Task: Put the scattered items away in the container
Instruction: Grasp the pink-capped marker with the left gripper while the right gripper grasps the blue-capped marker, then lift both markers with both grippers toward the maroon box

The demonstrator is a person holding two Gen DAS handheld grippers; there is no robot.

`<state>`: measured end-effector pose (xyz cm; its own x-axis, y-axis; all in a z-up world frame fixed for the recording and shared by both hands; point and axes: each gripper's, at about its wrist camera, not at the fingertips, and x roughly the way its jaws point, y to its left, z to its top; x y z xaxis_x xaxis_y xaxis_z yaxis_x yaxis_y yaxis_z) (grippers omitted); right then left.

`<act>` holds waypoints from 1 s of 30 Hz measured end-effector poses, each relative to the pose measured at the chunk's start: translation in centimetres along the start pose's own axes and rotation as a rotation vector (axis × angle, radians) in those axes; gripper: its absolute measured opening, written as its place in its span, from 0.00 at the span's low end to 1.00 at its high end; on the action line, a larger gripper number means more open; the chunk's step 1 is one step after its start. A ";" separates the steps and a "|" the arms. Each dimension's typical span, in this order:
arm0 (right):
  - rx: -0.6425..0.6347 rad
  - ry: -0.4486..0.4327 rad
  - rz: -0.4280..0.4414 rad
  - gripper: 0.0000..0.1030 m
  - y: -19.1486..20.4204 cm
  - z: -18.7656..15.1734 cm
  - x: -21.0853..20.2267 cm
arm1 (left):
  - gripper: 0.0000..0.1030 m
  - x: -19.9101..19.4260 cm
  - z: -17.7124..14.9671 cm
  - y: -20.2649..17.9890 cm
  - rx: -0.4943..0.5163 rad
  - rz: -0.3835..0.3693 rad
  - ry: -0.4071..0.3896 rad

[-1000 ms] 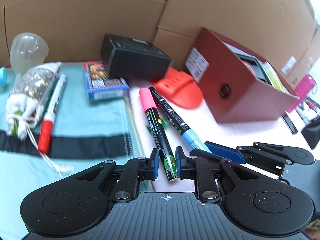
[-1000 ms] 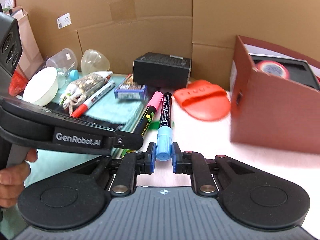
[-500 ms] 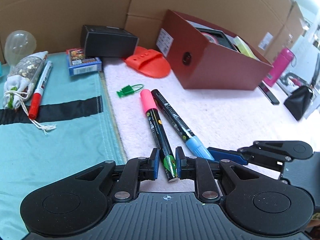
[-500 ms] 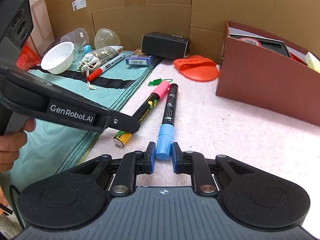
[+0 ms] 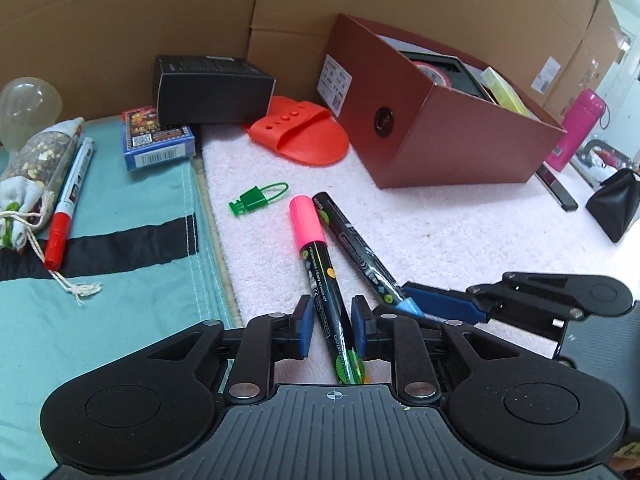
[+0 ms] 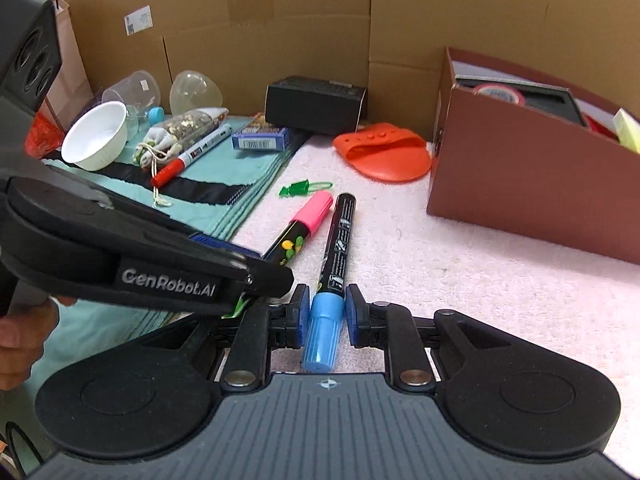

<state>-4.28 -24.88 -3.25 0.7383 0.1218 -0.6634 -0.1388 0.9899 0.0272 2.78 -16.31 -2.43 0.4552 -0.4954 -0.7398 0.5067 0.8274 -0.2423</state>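
Note:
A black marker with a pink cap (image 5: pixel 316 264) lies on the pink towel (image 5: pixel 460 232), its tail between the pads of my left gripper (image 5: pixel 332 326). Those jaws are opening, and a gap shows on each side of the barrel. Beside it lies a black marker with a blue cap (image 6: pixel 338 248), its cap between the pads of my right gripper (image 6: pixel 326 314). Those jaws are opening too, with thin gaps at the cap. The dark red box (image 5: pixel 460 136) stands open at the back right, with a tape roll and other items inside.
An orange silicone mitt (image 5: pixel 300 140) and a green clip (image 5: pixel 256 200) lie ahead on the towel. On the teal cloth (image 5: pixel 132 248) at the left are a blue card box (image 5: pixel 156 140), a red-capped pen (image 5: pixel 66 200), a pouch (image 5: pixel 32 168) and a white bowl (image 6: pixel 96 136). Cardboard walls stand behind.
Both grippers have drawn back from the red box with the markers. The jaws of each have parted a little, so the pads no longer press on the markers.

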 end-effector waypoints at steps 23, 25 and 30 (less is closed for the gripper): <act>0.051 -0.005 -0.008 0.21 -0.5 0.5 1.0 | 0.16 0.9 0.5 -0.5 0.021 0.026 -0.011; 0.063 -0.006 -0.004 0.20 -0.5 0.3 0.6 | 0.16 0.7 0.3 -0.7 0.020 0.022 -0.008; 0.110 -0.019 0.016 0.20 -1.1 -0.4 -0.8 | 0.11 -0.2 -0.2 -1.5 -0.005 -0.005 -0.009</act>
<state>-4.98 -26.14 -3.09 0.7489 0.1376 -0.6482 -0.0782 0.9897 0.1197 1.75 -17.42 -2.01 0.4591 -0.5016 -0.7333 0.5051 0.8263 -0.2490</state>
